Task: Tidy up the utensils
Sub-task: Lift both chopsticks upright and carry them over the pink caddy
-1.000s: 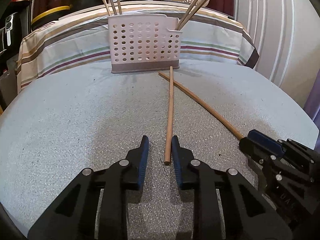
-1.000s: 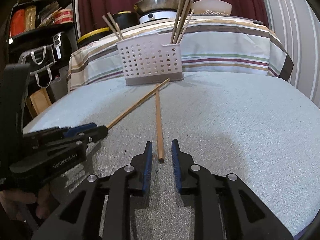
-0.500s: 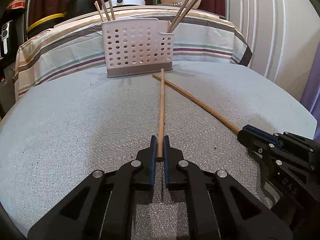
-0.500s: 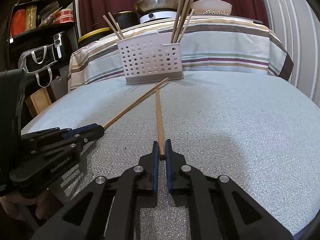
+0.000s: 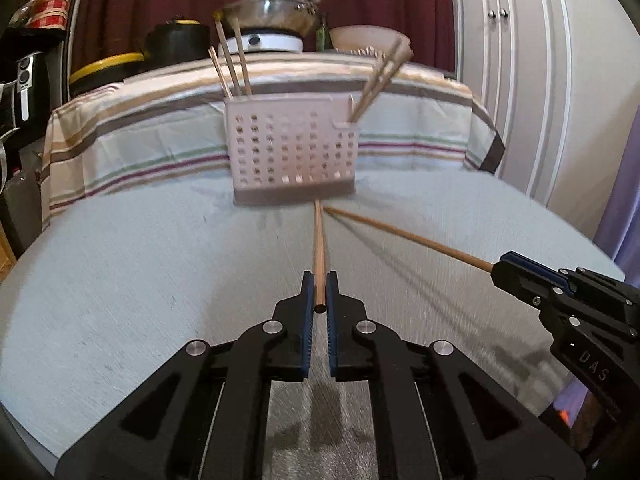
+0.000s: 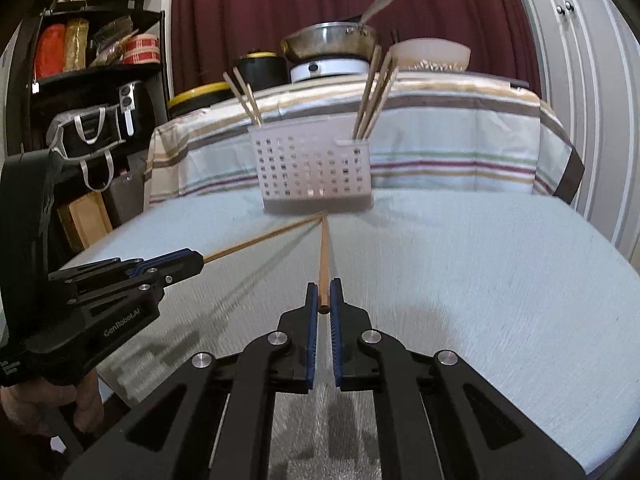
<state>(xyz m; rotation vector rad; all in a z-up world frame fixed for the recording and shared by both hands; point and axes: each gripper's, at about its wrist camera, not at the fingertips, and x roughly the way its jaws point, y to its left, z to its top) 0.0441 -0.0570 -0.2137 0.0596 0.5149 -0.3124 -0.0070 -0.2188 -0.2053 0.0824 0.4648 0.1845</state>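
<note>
Each gripper holds one wooden chopstick by its near end, lifted off the table. My left gripper [image 5: 319, 292] is shut on a chopstick [image 5: 319, 248] that points at the white perforated utensil holder [image 5: 292, 152]. My right gripper [image 6: 324, 298] is shut on the other chopstick [image 6: 324, 256], whose far tip is near the holder [image 6: 316, 168]. In the left wrist view the right gripper [image 5: 520, 276] and its chopstick [image 5: 408, 236] show at the right. In the right wrist view the left gripper [image 6: 176, 264] and its chopstick [image 6: 260, 240] show at the left. The holder has chopsticks [image 5: 232, 64] standing at both ends.
The round grey table [image 5: 120, 280] carries the holder at its far side. Behind it is a striped-cloth counter [image 6: 460, 140] with a pan [image 6: 328, 40], a bowl [image 6: 428, 54] and pots. A black shelf with bags [image 6: 84, 132] stands at the left, white cabinet doors [image 5: 540, 80] at the right.
Both grippers closed on a chopstick lying on the table, then lifted them; the far tips are now raised near the holder's base.
</note>
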